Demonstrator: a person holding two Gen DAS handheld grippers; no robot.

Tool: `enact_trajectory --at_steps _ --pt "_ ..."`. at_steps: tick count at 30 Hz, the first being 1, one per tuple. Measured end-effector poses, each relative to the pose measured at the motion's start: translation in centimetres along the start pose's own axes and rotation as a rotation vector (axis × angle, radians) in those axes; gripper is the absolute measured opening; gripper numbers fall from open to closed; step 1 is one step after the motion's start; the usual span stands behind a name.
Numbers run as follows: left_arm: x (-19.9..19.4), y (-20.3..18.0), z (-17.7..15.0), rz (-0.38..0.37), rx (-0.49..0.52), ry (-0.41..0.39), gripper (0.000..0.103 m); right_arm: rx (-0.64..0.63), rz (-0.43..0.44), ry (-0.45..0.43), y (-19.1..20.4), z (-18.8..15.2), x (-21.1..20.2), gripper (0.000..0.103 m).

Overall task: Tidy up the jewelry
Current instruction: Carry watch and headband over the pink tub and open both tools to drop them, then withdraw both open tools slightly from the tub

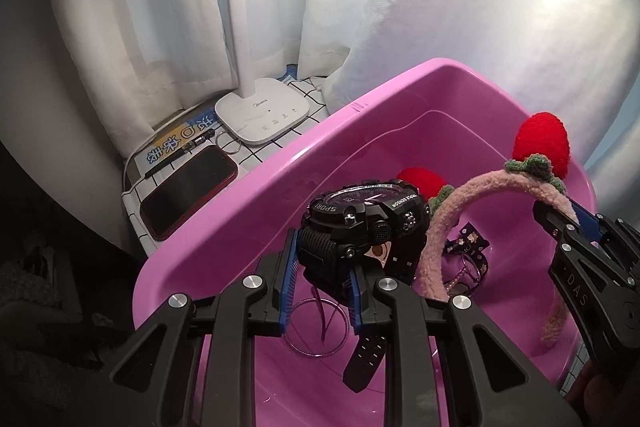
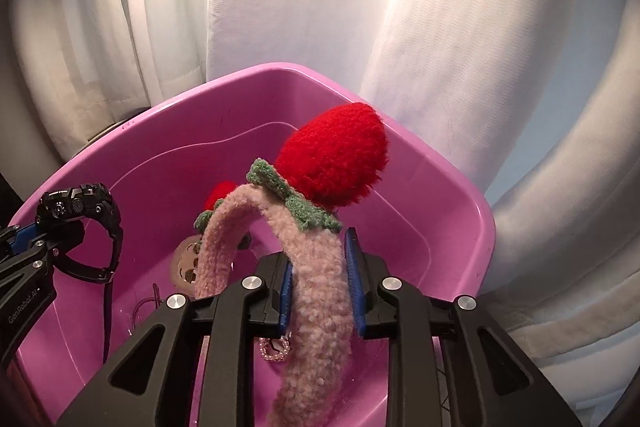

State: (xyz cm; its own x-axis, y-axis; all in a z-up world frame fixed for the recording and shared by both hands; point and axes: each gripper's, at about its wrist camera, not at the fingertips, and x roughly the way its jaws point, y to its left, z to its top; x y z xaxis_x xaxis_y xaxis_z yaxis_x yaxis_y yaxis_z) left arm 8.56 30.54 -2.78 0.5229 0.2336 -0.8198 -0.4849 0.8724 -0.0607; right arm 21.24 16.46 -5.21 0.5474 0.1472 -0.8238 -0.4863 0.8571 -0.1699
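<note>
A pink plastic tub [image 1: 256, 195] fills both views [image 2: 452, 195]. My left gripper [image 1: 325, 267] is shut on the strap of a black sport watch [image 1: 362, 215] and holds it over the tub; the watch also shows at the left of the right wrist view [image 2: 80, 207]. My right gripper [image 2: 320, 275] is shut on a fuzzy pink headband [image 2: 316, 291] with red strawberry pom-poms [image 2: 336, 159], held inside the tub. The headband [image 1: 452, 211] and right gripper [image 1: 560, 223] show in the left wrist view.
On the tub floor lie a thin ring bangle [image 1: 316, 327], a beaded piece [image 2: 276, 347] and other small jewelry [image 1: 468, 251]. Left of the tub, on a checked cloth, are a dark phone [image 1: 184, 195], a white lamp base [image 1: 262, 113] and a key ring [image 1: 228, 143]. White curtains hang behind.
</note>
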Motion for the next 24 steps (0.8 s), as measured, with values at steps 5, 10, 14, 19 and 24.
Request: enact_trajectory --at_steps 5,10,14,19,24 --pt "-0.4 0.4 -0.1 0.018 -0.003 -0.028 0.052 -0.018 -0.043 0.018 0.3 0.0 0.6 0.050" --pt "-2.0 0.6 0.3 0.021 -0.013 -0.082 0.081 -0.018 -0.084 0.017 -0.2 0.1 0.3 0.053" --pt "-2.8 0.4 0.6 0.022 -0.013 -0.107 0.082 -0.040 -0.122 0.001 -0.4 0.4 -0.2 0.059" --pt "-3.0 0.2 0.3 0.013 -0.017 -0.107 0.082 -0.171 -0.190 0.047 0.9 0.3 0.0 0.068" --pt "-3.1 0.1 0.0 0.008 -0.018 -0.100 0.082 -0.227 -0.212 0.148 1.3 0.1 1.4 0.071"
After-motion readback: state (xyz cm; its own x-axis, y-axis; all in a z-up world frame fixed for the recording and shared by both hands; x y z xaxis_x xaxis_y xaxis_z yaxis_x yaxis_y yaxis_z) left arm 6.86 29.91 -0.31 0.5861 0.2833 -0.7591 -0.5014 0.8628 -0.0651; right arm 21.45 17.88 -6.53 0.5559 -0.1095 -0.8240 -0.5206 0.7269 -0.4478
